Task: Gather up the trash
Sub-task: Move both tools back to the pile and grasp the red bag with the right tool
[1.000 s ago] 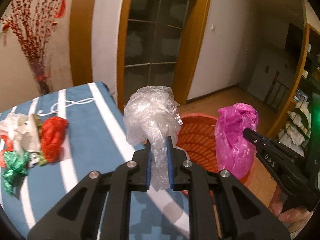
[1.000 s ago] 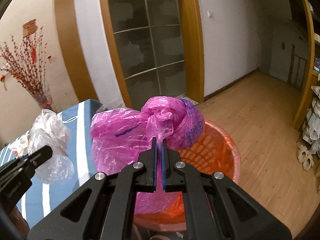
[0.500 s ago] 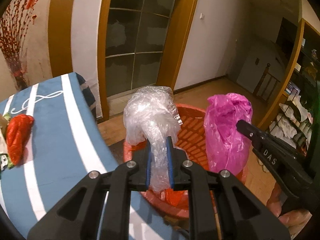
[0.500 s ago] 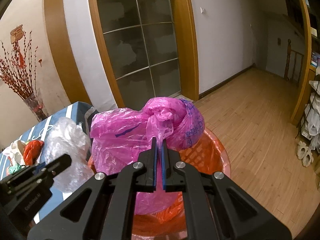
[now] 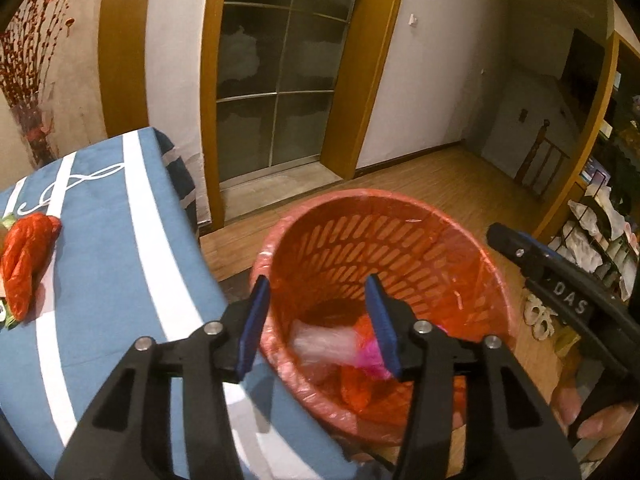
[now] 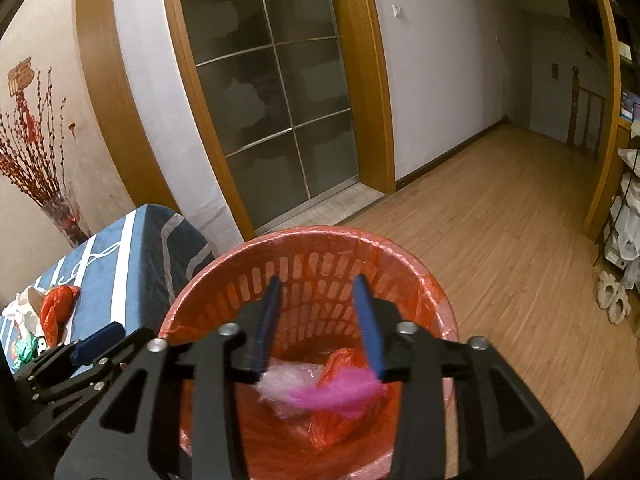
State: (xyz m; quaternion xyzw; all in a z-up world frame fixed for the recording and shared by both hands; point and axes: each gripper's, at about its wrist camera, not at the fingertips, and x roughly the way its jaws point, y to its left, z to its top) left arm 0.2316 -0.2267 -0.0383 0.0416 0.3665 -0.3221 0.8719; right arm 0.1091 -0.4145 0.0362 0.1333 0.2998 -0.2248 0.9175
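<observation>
While both claws are hanging spread over the bin, this is how things are lying:

Left claw (image 5: 316, 320): standing released, its blue pads wide apart and gripping nothing, poised above the near rim of the orange basket (image 5: 472, 240).

Right claw (image 6: 318, 318): likewise standing open and empty, looking straight down into the orange basket (image 6: 400, 258).

Clear plastic bag (image 5: 320, 340): showing blurred low inside the basket, between the left claw's fingers in that view; it is either dropping or settling, and the blur is making it hard to say which.

Pink plastic bag (image 6: 340, 394): showing as a blurred streak inside the basket, just beside the clear plastic bag (image 6: 280, 384), on top of crumpled red plastic at the bottom.

Remaining trash: a red plastic bag (image 5: 26, 252) is lying on the blue striped bench (image 5: 120, 240), well apart from the basket; in the right wrist view some white and green scraps are sitting beside the red plastic bag (image 6: 56, 308) near the edge of the bench (image 6: 132, 256).

Progress: judging by this, two pieces are going in and several are waiting.

Risks: the light bags may be springing back up and catching on the rim liner; a claw swinging back toward the bench could be clipping the basket and tipping it, since it is standing close to the bench edge; the two claws are working near each other and could be colliding on the return reach.
</observation>
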